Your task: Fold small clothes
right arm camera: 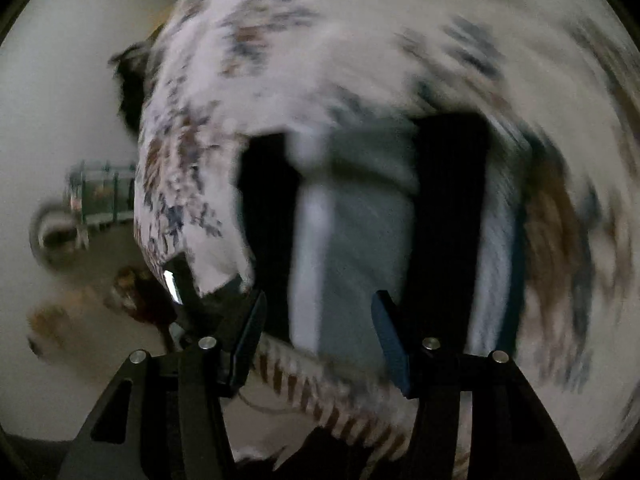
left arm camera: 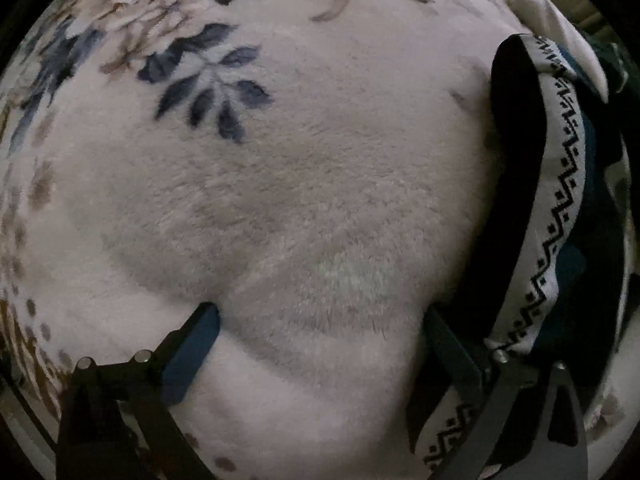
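Note:
In the left wrist view a small garment lies along the right side, made of black cloth (left arm camera: 516, 152) and teal cloth with a white waistband (left arm camera: 560, 200) printed in black zigzag. My left gripper (left arm camera: 322, 328) is open wide over bare blanket. Its right finger (left arm camera: 448, 344) is beside the waistband, and nothing lies between the fingers. The right wrist view is blurred. In it my right gripper (right arm camera: 320, 320) is open above a garment with black bands and grey-white panels (right arm camera: 360, 208) on the blanket, and holds nothing.
A fluffy white blanket (left arm camera: 280, 200) with blue and brown flowers covers the surface. A white cloth (left arm camera: 560, 20) lies at the far right. The blanket's edge (right arm camera: 160, 200) drops to a pale floor on the left, where a small rack (right arm camera: 100, 196) stands.

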`<state>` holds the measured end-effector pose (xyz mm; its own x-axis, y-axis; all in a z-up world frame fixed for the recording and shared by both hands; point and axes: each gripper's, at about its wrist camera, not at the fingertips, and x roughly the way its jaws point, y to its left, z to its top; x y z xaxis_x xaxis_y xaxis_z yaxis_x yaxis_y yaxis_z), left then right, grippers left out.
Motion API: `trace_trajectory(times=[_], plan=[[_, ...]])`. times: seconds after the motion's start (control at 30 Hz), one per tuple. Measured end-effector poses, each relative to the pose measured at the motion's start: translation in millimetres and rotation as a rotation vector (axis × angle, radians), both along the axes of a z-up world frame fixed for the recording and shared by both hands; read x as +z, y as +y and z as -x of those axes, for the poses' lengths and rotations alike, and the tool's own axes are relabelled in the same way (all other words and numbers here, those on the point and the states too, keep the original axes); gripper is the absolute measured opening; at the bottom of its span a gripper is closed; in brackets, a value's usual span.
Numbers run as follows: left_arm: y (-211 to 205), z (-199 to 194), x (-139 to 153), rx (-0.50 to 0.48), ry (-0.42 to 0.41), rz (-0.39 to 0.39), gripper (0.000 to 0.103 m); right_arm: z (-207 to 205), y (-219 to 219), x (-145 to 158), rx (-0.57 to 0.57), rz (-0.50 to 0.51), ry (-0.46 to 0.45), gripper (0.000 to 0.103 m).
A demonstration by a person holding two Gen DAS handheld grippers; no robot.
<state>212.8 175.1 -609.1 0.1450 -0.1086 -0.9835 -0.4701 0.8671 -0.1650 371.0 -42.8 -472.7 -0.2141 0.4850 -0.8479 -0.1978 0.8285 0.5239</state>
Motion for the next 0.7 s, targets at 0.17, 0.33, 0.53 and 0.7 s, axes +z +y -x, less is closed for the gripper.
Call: trace_trajectory(times=[0.17,0.33,0.53,0.7], plan=[[9.2,-0.4,1.8,0.002,0.022,0.042,0.103,-56.8,111.3,-7.7,0.18,-0.005,-0.108,0.057],[18.3,5.1,18.6,0.052,-0.017,0.045,0.103,-80.4,204.1,-42.3,0.413,0.065,-0.166,0.057],[31.4,4.0,30.6,0.076,-0.056,0.061,0.103,-68.2,238.5,-88.3,0.647,0.242,-0.206,0.008],[26.3,-18.3,31.2,0.035,-0.08,0.079,0.103,-126.0,193.1,-84.1,0.248,0.145,-0.078,0.006]])
